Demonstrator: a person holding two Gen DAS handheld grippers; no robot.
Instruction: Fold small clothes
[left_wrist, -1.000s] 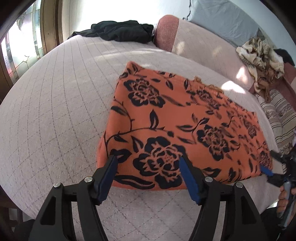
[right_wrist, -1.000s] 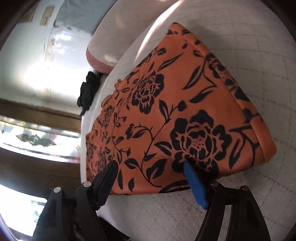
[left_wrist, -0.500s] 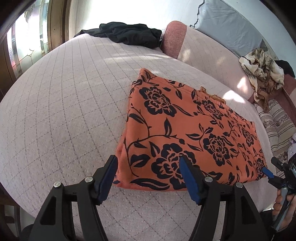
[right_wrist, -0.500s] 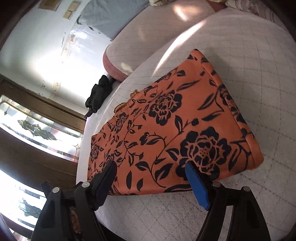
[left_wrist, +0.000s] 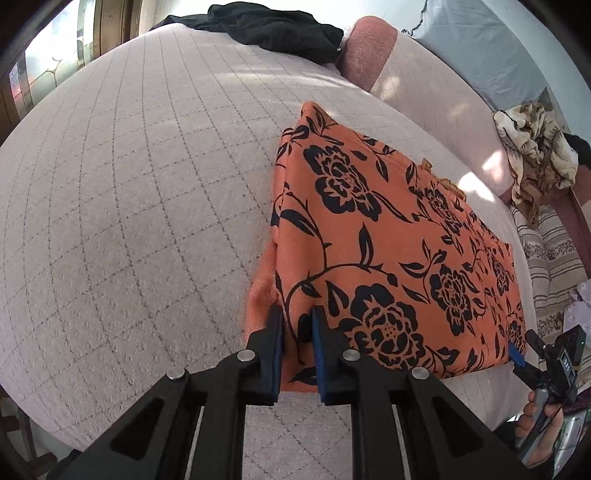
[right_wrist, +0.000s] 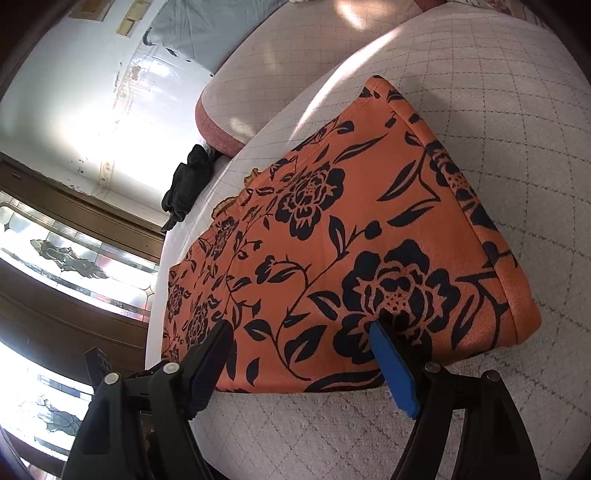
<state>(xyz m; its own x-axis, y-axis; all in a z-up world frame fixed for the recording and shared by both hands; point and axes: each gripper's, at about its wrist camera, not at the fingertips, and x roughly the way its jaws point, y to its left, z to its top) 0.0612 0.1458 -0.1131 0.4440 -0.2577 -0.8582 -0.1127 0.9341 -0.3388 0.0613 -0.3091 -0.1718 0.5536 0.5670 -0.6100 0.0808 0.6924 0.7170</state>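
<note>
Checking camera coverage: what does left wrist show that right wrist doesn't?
Only left wrist: the left gripper, jaws shut on the near corner of the orange floral garment; a beige patterned cloth heap at the far right; a hand holding the right gripper.

Only right wrist: the stained-glass window; the right gripper's jaws open at the garment's near edge.

Both: the garment, the quilted bed cover, a black garment at the far edge.

Folded cloth lies on the bed (dark garment behind).
</note>
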